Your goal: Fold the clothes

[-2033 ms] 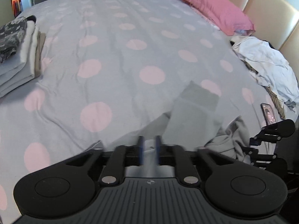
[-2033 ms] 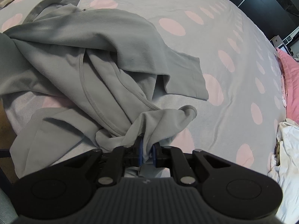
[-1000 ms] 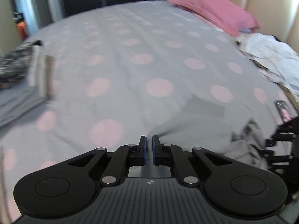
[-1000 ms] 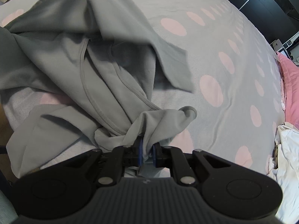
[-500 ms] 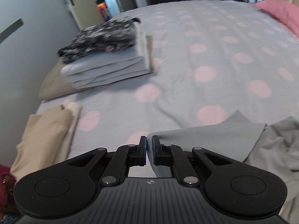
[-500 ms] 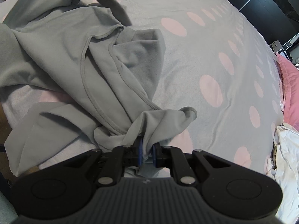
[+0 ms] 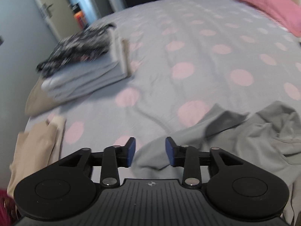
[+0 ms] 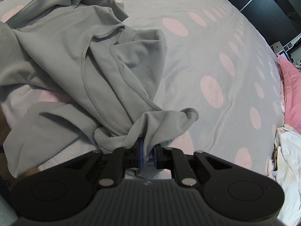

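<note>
A crumpled grey shirt lies on the grey bedspread with pink dots. My right gripper is shut on a bunched corner of that shirt, low in the right wrist view. In the left wrist view the same grey shirt spreads over the lower right, one flat corner reaching between the blue pads. My left gripper stands open just above that corner, and the pads do not press on it.
A stack of folded clothes with a dark patterned piece on top sits at the bed's left edge. A beige garment lies near the left corner. A pink pillow and white laundry lie on the far side.
My left gripper, shut on the shirt corner half a second ago, has opened and let it drop onto the bed. Its view swung slightly. The right gripper kept still, holding on.
</note>
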Demonstrator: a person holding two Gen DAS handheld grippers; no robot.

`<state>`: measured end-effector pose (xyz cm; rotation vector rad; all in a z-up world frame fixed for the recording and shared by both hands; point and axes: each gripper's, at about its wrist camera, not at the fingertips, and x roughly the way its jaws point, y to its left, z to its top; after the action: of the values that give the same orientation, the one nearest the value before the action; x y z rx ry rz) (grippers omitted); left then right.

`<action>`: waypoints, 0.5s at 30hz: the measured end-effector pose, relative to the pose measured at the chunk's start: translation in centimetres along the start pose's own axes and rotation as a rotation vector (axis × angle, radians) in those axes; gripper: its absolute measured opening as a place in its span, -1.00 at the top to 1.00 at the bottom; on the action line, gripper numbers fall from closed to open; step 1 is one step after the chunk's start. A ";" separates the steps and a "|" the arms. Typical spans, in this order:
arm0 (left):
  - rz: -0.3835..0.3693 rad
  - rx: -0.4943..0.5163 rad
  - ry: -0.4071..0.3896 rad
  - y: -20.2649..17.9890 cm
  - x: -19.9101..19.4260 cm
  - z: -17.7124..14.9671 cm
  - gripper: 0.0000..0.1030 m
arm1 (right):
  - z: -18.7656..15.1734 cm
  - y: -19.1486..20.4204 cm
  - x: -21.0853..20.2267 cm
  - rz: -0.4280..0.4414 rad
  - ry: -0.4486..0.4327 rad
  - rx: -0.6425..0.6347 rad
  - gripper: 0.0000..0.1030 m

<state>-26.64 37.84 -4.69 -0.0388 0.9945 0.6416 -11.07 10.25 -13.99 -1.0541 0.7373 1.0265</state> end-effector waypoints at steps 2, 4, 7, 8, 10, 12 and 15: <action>-0.038 0.056 -0.025 -1.1 -0.3 0.3 0.17 | -0.1 0.1 -0.2 0.002 0.001 0.003 0.74; -0.084 0.126 -0.042 -2.6 -0.5 0.6 0.17 | -0.1 0.1 -0.4 0.005 0.002 0.006 0.74; -0.153 0.235 -0.063 -4.8 -0.7 1.0 0.17 | -0.1 -0.2 -0.3 0.008 0.004 0.010 0.74; -0.176 0.276 -0.064 -5.5 -0.6 1.1 0.17 | -0.1 -0.2 -0.2 0.008 0.005 0.010 0.74; -0.213 0.360 -0.067 -7.0 -0.3 1.2 0.17 | 0.0 -0.4 0.0 0.009 0.006 0.010 0.74; -0.242 0.420 -0.068 -8.2 0.1 1.1 0.17 | 0.0 -0.5 0.2 0.010 0.007 0.009 0.74; -0.297 0.483 -0.068 -9.9 0.9 0.9 0.17 | 0.1 -0.5 0.3 0.010 0.008 0.006 0.74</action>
<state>-20.52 30.49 -7.36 0.2558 1.0308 0.1209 -10.50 10.33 -14.06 -1.0506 0.7523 1.0285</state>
